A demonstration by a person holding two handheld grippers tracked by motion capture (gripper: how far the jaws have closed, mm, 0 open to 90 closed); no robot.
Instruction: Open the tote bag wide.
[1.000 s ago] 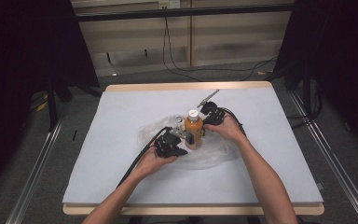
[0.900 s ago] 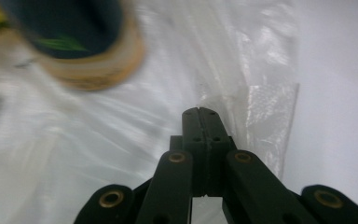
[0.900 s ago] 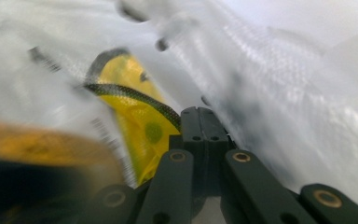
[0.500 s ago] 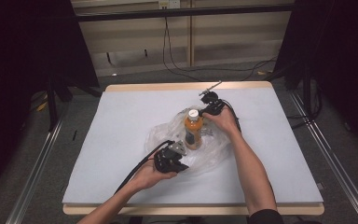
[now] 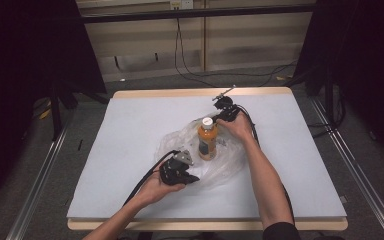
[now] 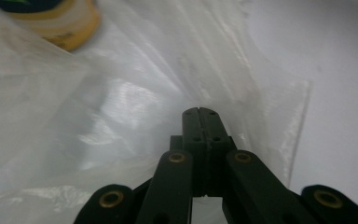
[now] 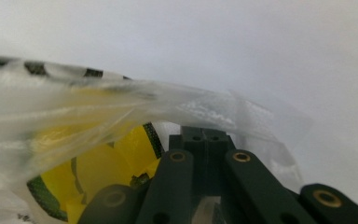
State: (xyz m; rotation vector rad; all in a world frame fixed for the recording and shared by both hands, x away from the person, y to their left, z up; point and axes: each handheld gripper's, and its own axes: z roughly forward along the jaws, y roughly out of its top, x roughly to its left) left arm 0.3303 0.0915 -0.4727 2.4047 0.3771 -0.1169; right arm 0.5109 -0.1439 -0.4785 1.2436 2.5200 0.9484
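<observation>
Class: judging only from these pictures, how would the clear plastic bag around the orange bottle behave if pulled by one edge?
The clear, crinkled plastic bag would probably flop and stretch rather than hold shape, since it lies in soft folds. Pulling hard might tip the upright orange bottle with the white cap standing in it. It looks very light.

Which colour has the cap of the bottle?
The cap of the orange bottle is white, best seen in the high view.
</observation>
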